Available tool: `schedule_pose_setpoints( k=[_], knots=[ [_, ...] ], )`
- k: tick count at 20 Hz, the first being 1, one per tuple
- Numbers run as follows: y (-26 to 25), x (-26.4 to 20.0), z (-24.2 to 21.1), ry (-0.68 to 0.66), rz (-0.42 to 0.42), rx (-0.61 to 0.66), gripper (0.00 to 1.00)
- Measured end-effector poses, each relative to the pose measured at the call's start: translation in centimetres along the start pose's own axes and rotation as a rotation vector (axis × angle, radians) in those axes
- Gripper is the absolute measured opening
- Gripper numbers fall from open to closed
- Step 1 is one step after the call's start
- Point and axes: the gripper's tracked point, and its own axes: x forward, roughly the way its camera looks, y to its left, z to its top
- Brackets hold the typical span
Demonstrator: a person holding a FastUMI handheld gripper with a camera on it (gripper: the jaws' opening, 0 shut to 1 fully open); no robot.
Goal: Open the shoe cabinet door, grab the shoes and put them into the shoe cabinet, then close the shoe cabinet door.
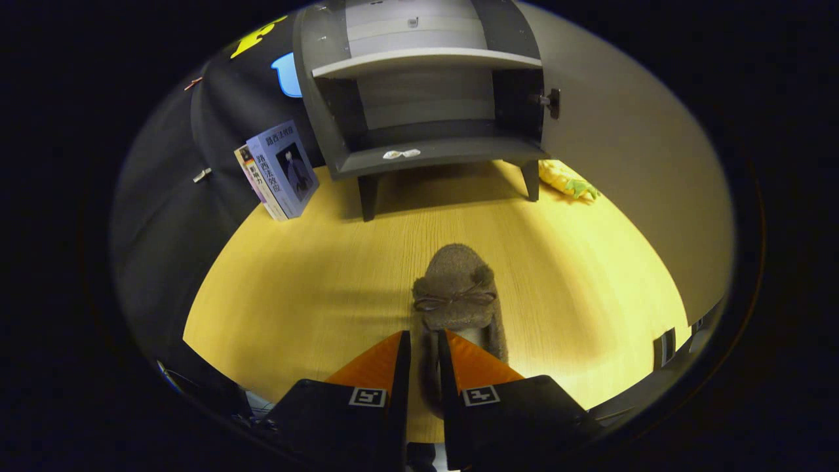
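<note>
Gripper [424, 347] fingers are sitting nearly together, pinching the left side wall of the slipper [459, 295] at its heel end; both fingers are pressing on it. The slipper is a fuzzy grey-brown one with a small bow across the top and a rounded toe pointing away toward the cabinet. Its light lining is showing just right of the right finger. It is sitting over the wooden tabletop [295, 295], just ahead of the fingers; whether it is resting or lifted is unclear.

Far side: dark grey shoe cabinet [426, 118] is standing on short legs, door [629, 131] swung open to the right, with a pale shelf [426, 60] inside. A small white scrap [400, 154] is lying on the cabinet floor. Two books [278, 170] are leaning left of the cabinet. A yellow-green plush toy [567, 180] is lying right of the cabinet's right leg, by the door.
</note>
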Motion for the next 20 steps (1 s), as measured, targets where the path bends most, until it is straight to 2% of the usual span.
schedule_pose_setpoints(
  k=[8,13,20],
  knots=[
    [-0.7,3.3,-2.9,0.039,-0.032,-0.013,0.27],
    [-0.5,5.2,-1.6,-0.021,-0.037,-0.038,0.26],
    [-1.1,8.6,0.5,-0.083,-0.049,-0.001,0.26]
  ],
)
